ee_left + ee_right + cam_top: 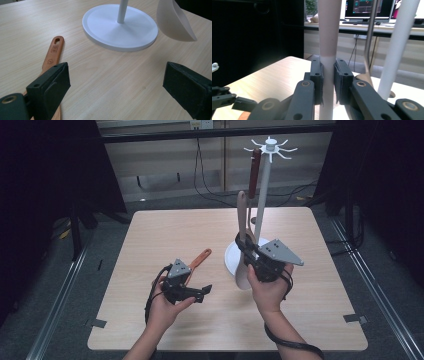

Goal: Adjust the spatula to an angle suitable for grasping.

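The right gripper (253,261) is clamping the smooth, matte beige handle of a ladle (242,240), its black pads (316,82) pressing on both sides of the round shaft. The ladle is standing upright just beside the stand (263,195), its rounded bowl hanging low over the near edge of the stand's base (120,27).

The stand is a slim white pole rising from a flat, glossy round disc, with a ring of thin hooks at the top. A long utensil with a dark red handle (254,172) is hanging from one hook, close against the pole.

Well to the left of the stand, the left gripper (200,291) is hovering over the pale wood-grain table (165,235) with its jaws spread wide and gripping nothing. A flat orange-brown wooden spatula (53,53), with an oval hole in its handle end, is lying on the table under it.
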